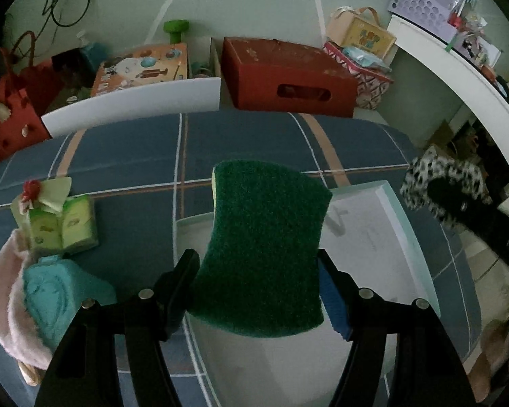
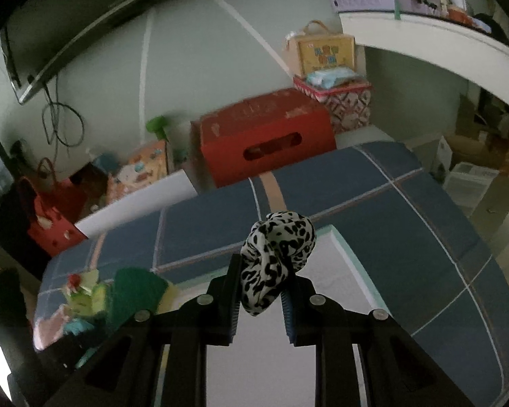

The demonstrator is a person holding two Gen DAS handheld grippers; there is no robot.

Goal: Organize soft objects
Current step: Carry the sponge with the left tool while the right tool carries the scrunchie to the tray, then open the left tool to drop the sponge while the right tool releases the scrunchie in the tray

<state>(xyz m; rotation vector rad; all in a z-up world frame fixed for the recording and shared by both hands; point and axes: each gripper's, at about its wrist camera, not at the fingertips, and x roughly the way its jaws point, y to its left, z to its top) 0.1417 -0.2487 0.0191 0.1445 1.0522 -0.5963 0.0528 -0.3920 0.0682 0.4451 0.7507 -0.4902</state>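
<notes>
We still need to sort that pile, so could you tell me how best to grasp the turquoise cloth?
Pinch the turquoise cloth at its raised, bunched middle, coming from above; it lies crumpled on the pink towel, offering no firm edge.

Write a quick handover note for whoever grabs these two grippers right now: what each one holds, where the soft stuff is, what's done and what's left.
Left gripper: shut on the green scouring sponge, held over the white tray.
Right gripper: shut on the leopard-print scrunchie, also above the tray.
Still on the plaid cloth: green tissue packs, teal towel, pink cloth.
Done: two items picked up. The visible tray area looks bare.
Left: set down both, then fetch the rest.
</notes>
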